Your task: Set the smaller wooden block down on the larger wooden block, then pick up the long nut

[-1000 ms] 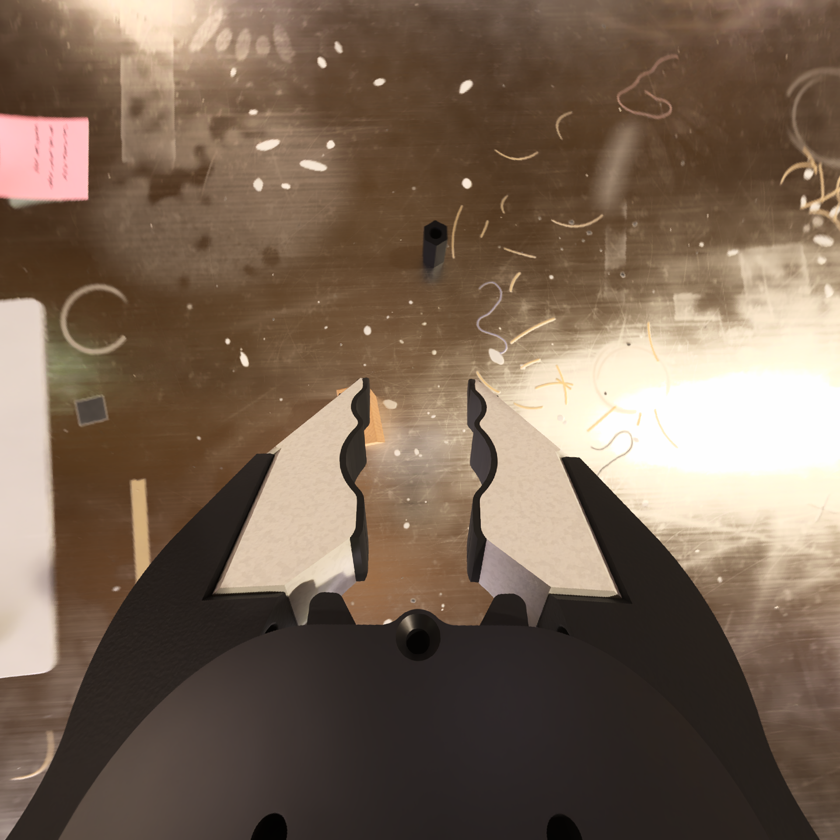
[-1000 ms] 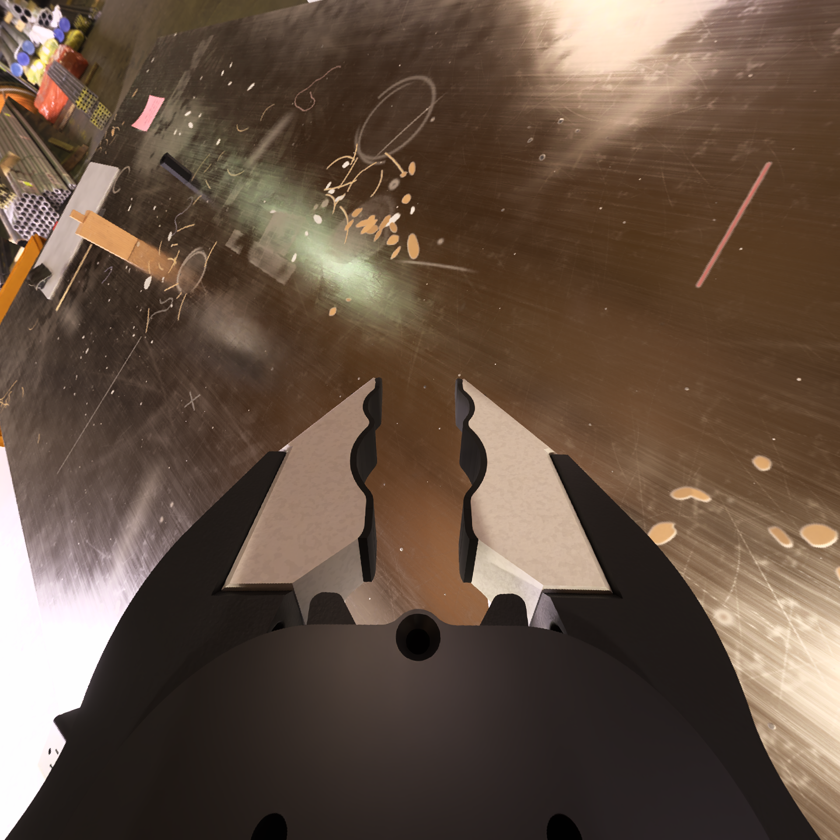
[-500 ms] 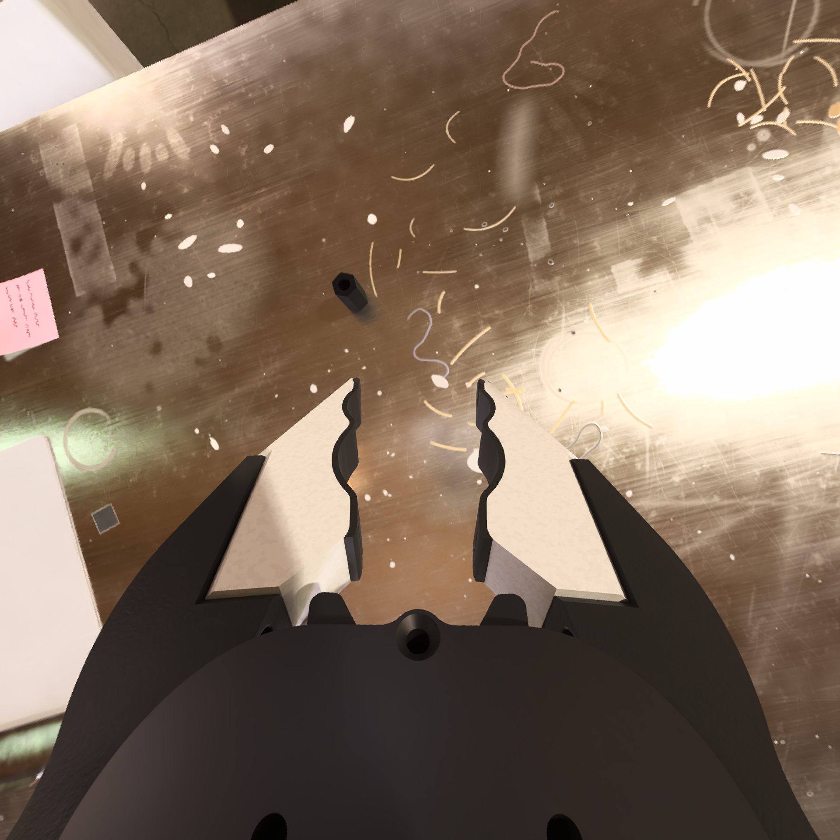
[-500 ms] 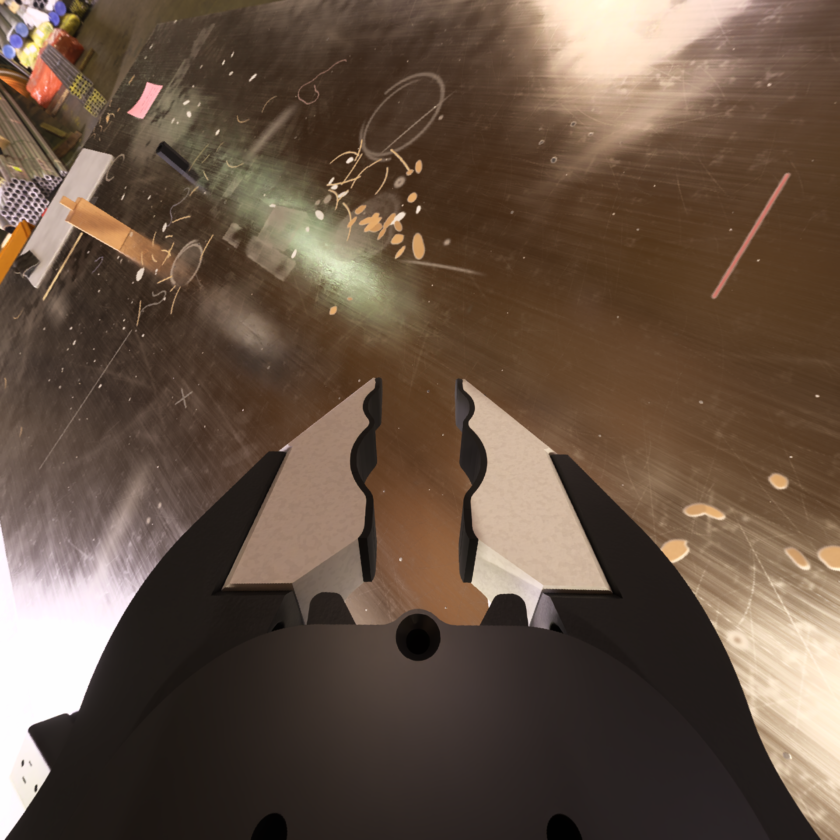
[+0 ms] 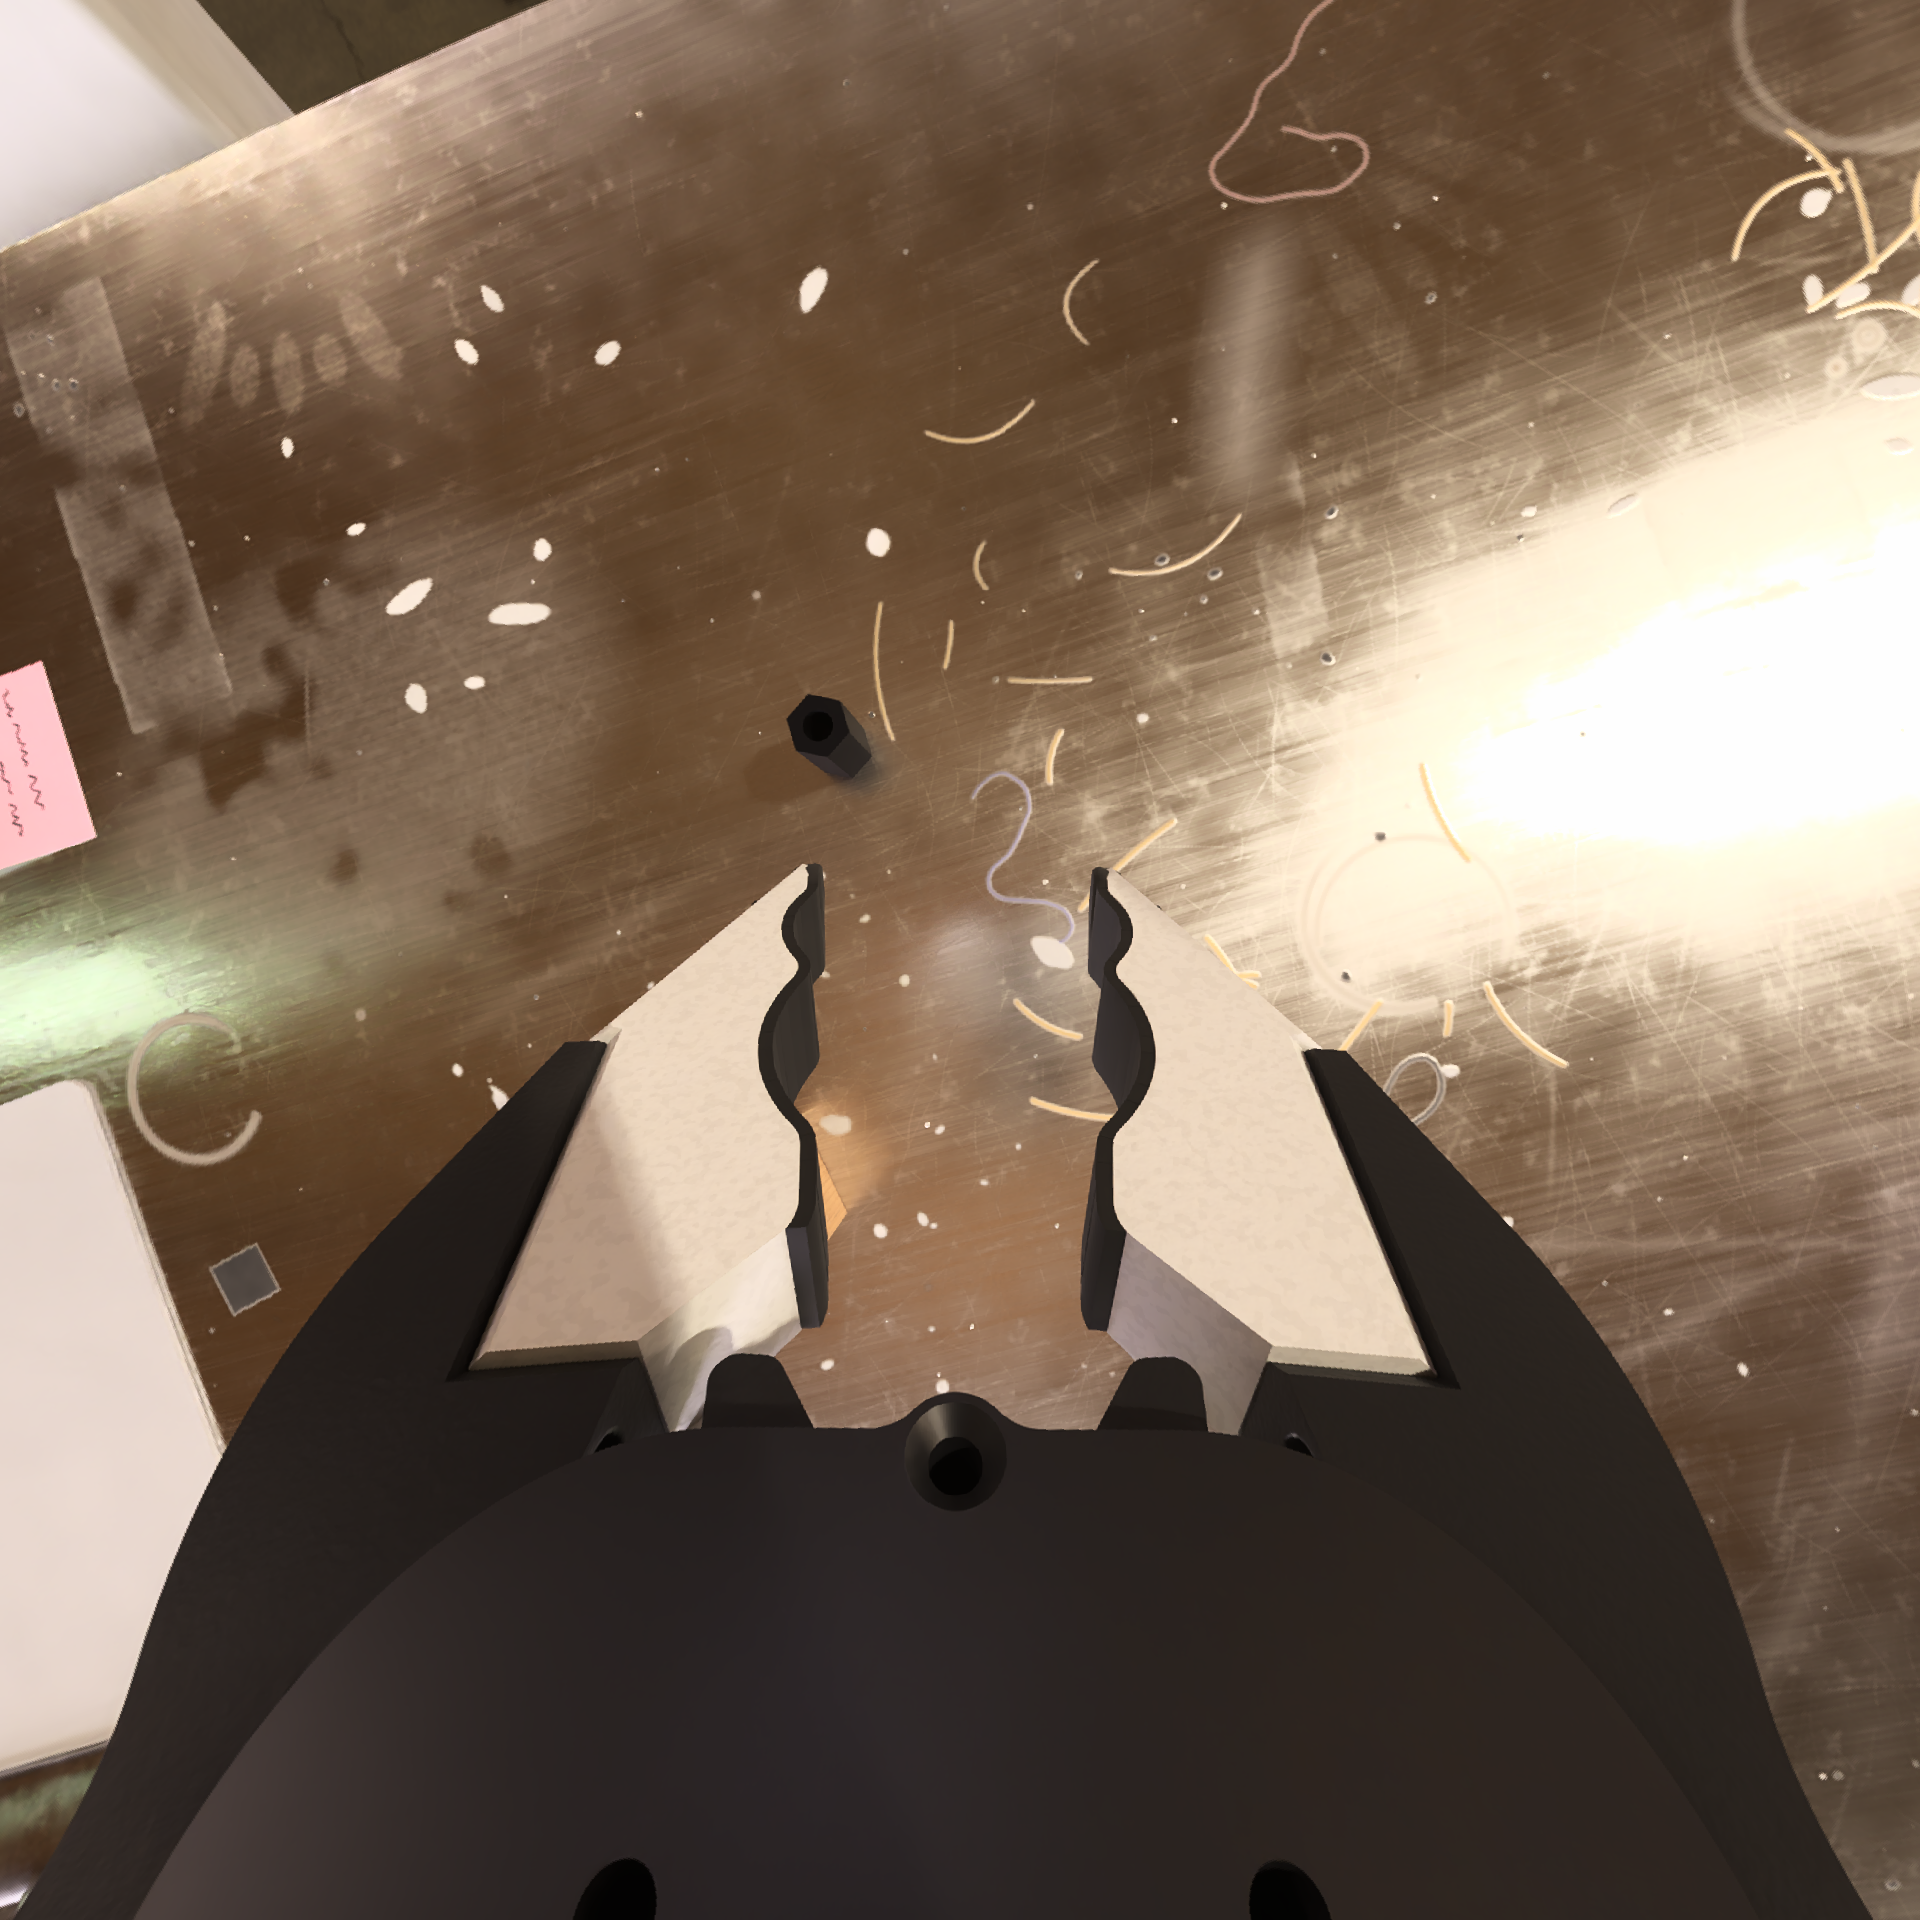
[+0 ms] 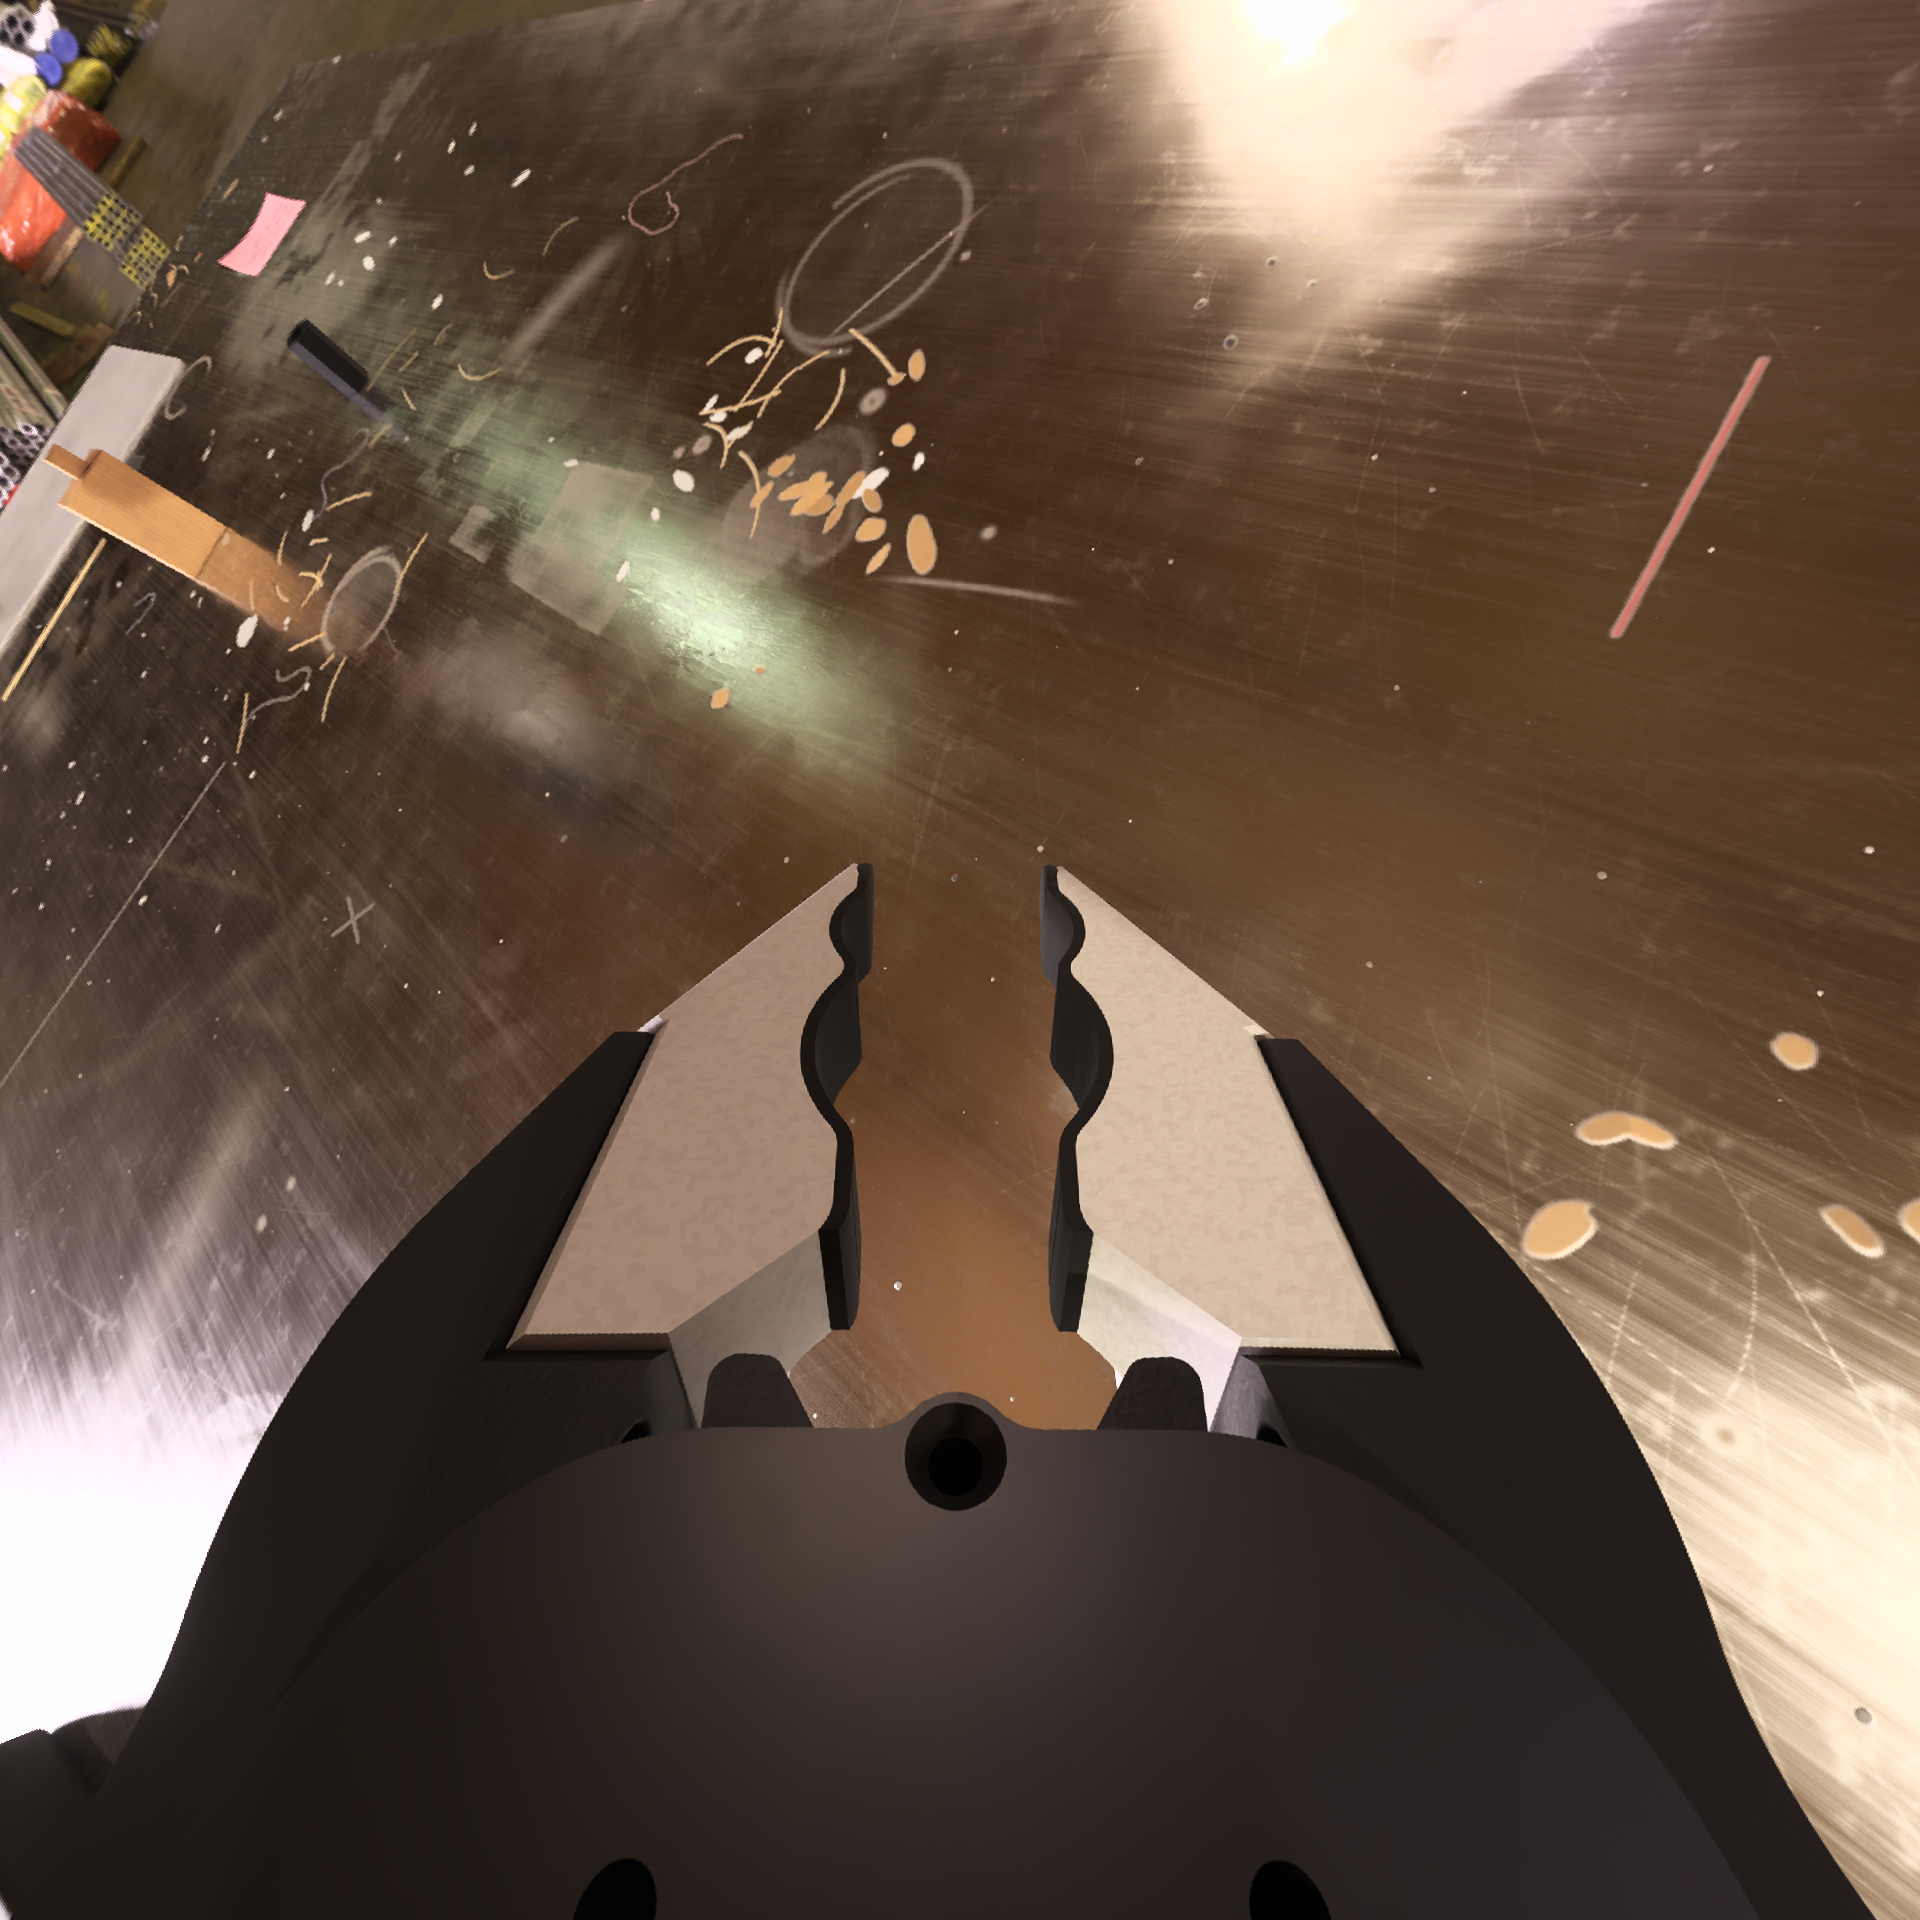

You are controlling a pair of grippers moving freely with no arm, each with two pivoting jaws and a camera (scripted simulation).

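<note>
The long nut (image 5: 826,736) is black and hexagonal and stands upright on the scratched metal table (image 5: 1351,1558). My left gripper (image 5: 956,876) is open and empty. It hovers above the table with the nut just beyond and left of its left fingertip. An orange sliver of a wooden block (image 5: 831,1195) shows behind the left finger. In the right wrist view the larger wooden block (image 6: 145,514) is far off at the left, with the smaller block (image 6: 71,462) against its top end. The nut (image 6: 324,356) stands beyond them. My right gripper (image 6: 956,873) is open and empty over bare table.
A pink sticky note (image 5: 36,764) and a white slab (image 5: 83,1351) lie at the left near the table edge. A small grey square (image 5: 244,1278) lies beside the slab. Wood shavings (image 6: 831,488) are scattered mid-table. A thin red rod (image 6: 1688,497) lies at the right. Stored pipes (image 6: 52,166) are off the table's far corner.
My left gripper has moved toward the nut and turned, and its jaws have opened a little wider. The wooden block has slipped back behind its left finger. My right gripper has barely shifted.
</note>
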